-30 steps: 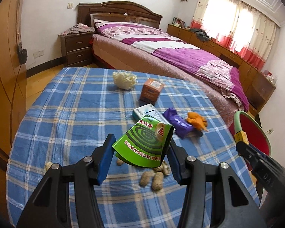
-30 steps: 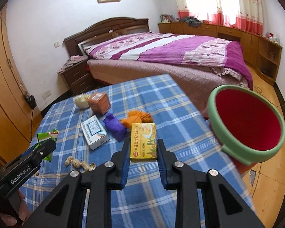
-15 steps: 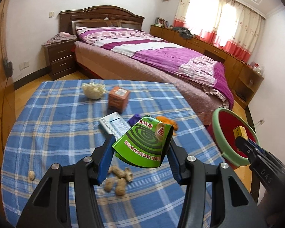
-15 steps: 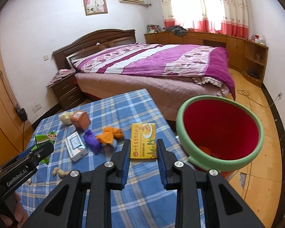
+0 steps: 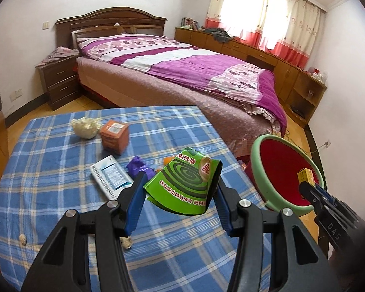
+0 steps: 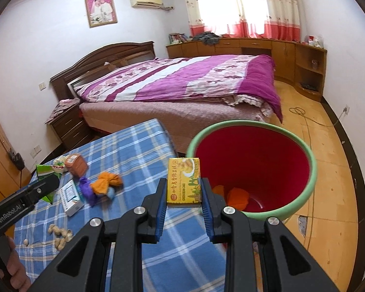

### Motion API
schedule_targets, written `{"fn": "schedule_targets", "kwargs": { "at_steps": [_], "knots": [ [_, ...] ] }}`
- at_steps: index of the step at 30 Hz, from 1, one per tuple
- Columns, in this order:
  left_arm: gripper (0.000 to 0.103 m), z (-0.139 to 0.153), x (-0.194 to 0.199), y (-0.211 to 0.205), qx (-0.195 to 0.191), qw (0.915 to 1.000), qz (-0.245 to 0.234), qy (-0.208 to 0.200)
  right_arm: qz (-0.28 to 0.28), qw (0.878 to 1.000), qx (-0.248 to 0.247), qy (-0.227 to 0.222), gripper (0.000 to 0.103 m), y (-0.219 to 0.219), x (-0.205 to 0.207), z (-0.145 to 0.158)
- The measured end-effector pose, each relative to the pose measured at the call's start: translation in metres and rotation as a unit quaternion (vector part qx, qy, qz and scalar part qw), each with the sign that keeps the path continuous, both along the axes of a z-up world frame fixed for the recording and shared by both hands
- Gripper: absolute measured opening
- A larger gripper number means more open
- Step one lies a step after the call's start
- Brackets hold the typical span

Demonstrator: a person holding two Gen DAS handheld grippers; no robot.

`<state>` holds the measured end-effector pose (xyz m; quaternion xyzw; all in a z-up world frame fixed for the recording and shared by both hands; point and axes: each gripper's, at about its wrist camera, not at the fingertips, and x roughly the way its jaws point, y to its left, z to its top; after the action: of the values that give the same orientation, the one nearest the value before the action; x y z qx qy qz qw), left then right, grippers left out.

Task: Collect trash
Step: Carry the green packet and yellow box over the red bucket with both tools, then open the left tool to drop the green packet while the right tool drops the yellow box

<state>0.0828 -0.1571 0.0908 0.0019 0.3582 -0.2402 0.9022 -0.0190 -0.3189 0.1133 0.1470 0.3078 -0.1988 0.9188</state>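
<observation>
My left gripper (image 5: 180, 189) is shut on a crushed green mosquito-coil box (image 5: 185, 185), held above the blue plaid table (image 5: 48, 160). My right gripper (image 6: 183, 194) is shut on a yellow green-bean-cake box (image 6: 184, 180), held at the near rim of the red bin with a green rim (image 6: 253, 168). The bin (image 5: 284, 170) stands off the table's right edge with orange trash (image 6: 237, 194) inside. On the table lie an orange box (image 5: 114, 136), a white box (image 5: 110, 174), a purple wrapper (image 5: 138, 168), an orange wrapper (image 6: 105, 182), a crumpled tissue (image 5: 85, 127) and peanut shells (image 6: 59, 234).
A bed with a purple quilt (image 5: 182, 68) stands behind the table. A nightstand (image 5: 58, 80) is at the back left. Wooden cabinets (image 6: 292, 58) line the window wall. A cable (image 6: 306, 126) lies on the wood floor right of the bin.
Both grippers have swung right toward the bin with their boxes. The yellow box now sits over the bin's near rim, and the bin looks much closer in both views.
</observation>
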Motion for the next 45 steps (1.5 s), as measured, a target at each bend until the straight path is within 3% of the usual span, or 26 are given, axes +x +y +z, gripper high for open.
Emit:
{"fn": "schedule_targets", "kwargs": {
  "at_steps": [13,25,36,45],
  "knots": [
    [0.054,-0.003,0.000,-0.068,0.015,0.9994,-0.032,0.003,-0.031,0.999,0.029,-0.007,0.029,-0.078,-0.019,-0.013],
    [0.054,-0.018,-0.001,-0.146,0.017,0.9950,-0.099,0.007,-0.049,0.997,0.061,-0.012,0.029,-0.137,-0.021,-0.029],
    [0.054,-0.040,-0.003,-0.201,0.026,0.9862,-0.162,0.019,-0.066,0.994,0.085,-0.009,0.029,-0.163,-0.023,-0.046],
    [0.060,-0.050,-0.001,-0.207,0.037,0.9845,-0.169,0.030,-0.066,0.994,0.091,-0.007,0.029,-0.167,-0.020,-0.052]
  ]
}}
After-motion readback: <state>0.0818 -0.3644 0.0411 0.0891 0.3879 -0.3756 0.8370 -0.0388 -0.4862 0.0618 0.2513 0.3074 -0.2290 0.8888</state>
